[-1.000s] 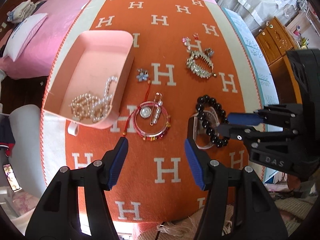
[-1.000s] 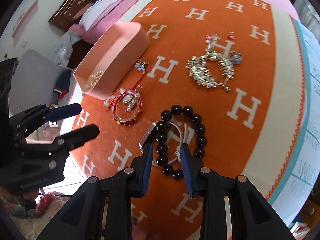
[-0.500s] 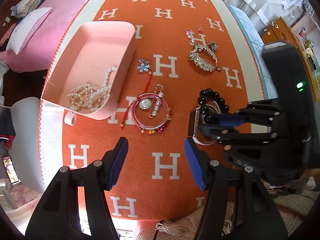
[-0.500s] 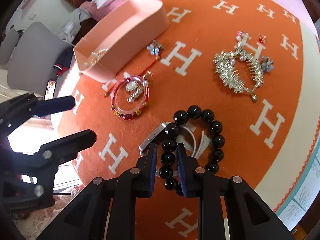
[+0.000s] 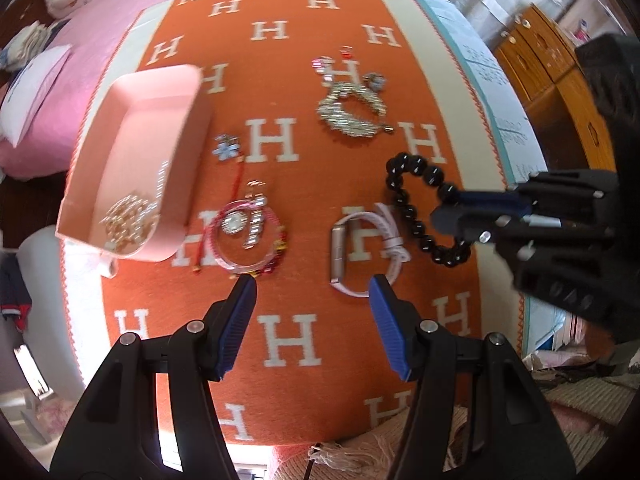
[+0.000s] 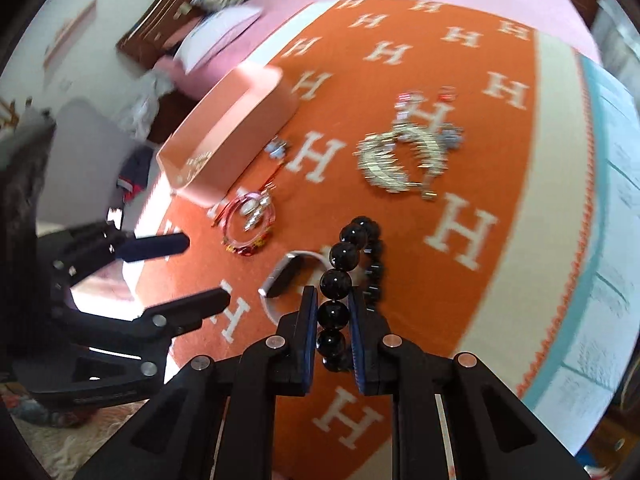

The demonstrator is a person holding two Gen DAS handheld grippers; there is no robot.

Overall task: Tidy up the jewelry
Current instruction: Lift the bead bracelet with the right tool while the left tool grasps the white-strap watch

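Orange blanket [image 5: 304, 208] patterned with white letters is spread over a pink bed, and jewelry is laid out on it. From the left wrist view, the left tongs [image 5: 312, 320] are seen released and empty above the blanket, just short of a pink-strapped watch [image 5: 348, 256] and a red bangle [image 5: 248, 240]; a pink box [image 5: 176, 152] holding pearls stands further left, and a silver hair comb [image 5: 352, 116] lies beyond. The black bead bracelet [image 5: 420, 208] is gripped at the right by the right tongs [image 5: 448, 210]. From the right wrist view, the right tongs [image 6: 334, 320], whose jaws have just been closing, are clenched on that bracelet [image 6: 340, 276], which dangles above the watch [image 6: 280, 276]. The pick-up step appears done; a carry across to the box [image 6: 240, 120] and a release over it are judged to be called for next.
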